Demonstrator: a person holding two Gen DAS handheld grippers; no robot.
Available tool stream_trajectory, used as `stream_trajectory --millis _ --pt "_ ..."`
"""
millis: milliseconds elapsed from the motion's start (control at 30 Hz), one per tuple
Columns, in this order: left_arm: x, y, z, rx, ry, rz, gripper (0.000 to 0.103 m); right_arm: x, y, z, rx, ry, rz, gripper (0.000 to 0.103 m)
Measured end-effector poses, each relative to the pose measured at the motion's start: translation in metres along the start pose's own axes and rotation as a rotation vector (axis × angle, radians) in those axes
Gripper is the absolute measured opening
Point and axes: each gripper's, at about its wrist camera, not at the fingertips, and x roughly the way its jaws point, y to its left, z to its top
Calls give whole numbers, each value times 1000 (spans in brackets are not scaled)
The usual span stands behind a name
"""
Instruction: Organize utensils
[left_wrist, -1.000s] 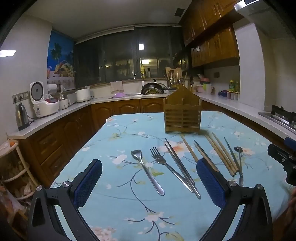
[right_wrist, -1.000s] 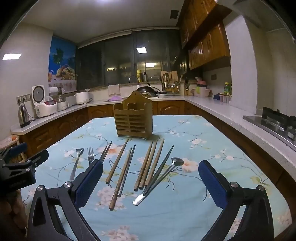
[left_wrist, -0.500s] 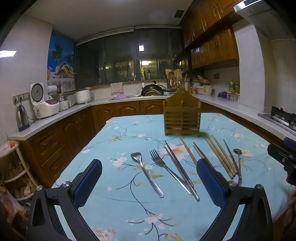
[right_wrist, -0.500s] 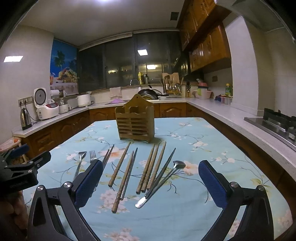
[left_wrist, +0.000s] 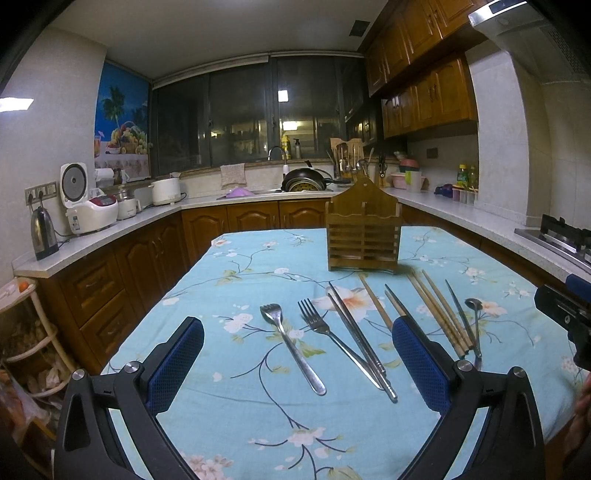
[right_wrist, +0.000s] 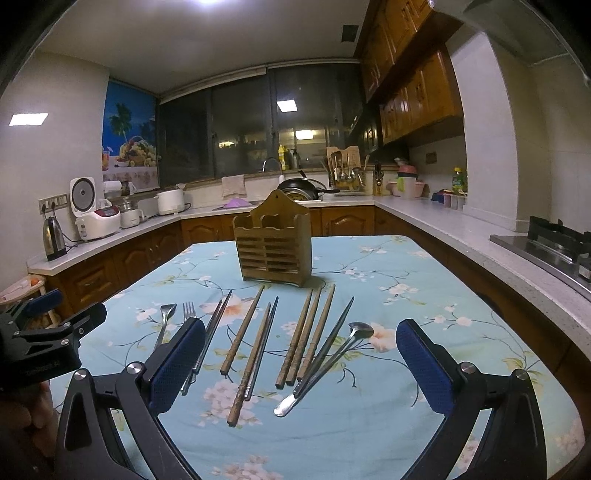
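A slatted wooden utensil holder (left_wrist: 364, 238) (right_wrist: 275, 248) stands upright at the middle of the floral table. In front of it lies a row of utensils: a spork (left_wrist: 291, 345), a fork (left_wrist: 325, 334), metal chopsticks (left_wrist: 360, 339), several wooden chopsticks (right_wrist: 306, 332) and a small spoon (right_wrist: 332, 360). My left gripper (left_wrist: 297, 363) hovers open above the spork and fork, holding nothing. Over the wooden chopsticks and spoon my right gripper (right_wrist: 301, 363) is open and empty too.
The table wears a light blue flowered cloth (left_wrist: 236, 280). Counters run around the room with a kettle (left_wrist: 43, 232), a rice cooker (left_wrist: 86, 206) and a stove (right_wrist: 554, 240). A rack (left_wrist: 22, 332) stands left of the table.
Both cameras have tilted up and drawn back slightly, so the utensils and holder sit lower in view. Nothing on the table has moved; both grippers stay open.
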Motion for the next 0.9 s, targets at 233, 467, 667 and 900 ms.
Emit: stream_trajectory --millis 233,467,667,900 --pt "0 -2 -2 -1 -2 1 102 0 1 0 0 1 1 103" --pt "0 -3 0 -2 0 0 102 1 4 -2 -2 5 4 103" --pt "5 -4 1 -4 11 -4 102 2 4 -3 -1 6 4 103" --pt "18 1 2 -23 50 -24 102 5 5 -4 0 19 14 103"
